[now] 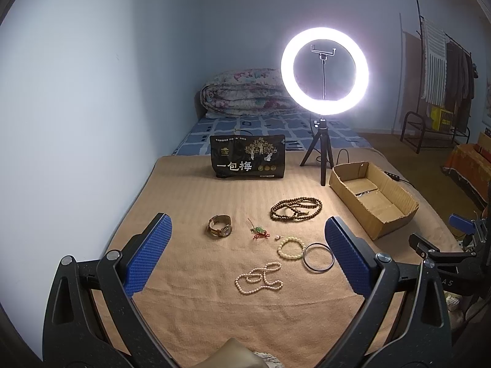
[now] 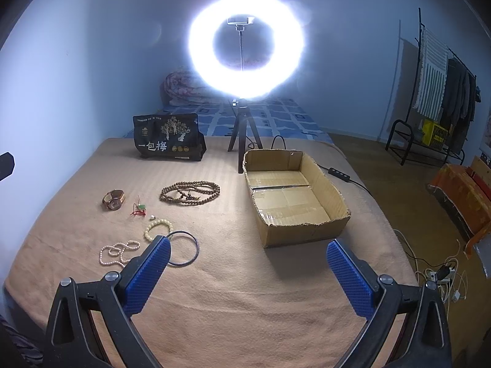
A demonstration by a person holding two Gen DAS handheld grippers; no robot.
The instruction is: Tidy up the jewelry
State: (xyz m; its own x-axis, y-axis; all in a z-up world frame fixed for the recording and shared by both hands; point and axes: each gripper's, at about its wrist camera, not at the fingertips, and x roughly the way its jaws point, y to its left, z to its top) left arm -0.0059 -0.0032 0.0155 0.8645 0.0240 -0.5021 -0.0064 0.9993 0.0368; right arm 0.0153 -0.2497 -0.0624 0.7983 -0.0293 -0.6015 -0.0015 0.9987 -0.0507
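Apparently empty cardboard box (image 2: pixel 294 196) beside jewelry (image 2: pixel 190 192)

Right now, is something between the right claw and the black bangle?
Nothing visible. The bangle lies flat on the blanket beside the open right claw's left finger, partly hidden behind it.

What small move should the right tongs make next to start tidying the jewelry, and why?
Probably lower the open right tongs leftward onto the dark bangle, the piece lying nearest them. All the jewelry is on the blanket, the cardboard box holds none, and the left tongs hover open and hold nothing.
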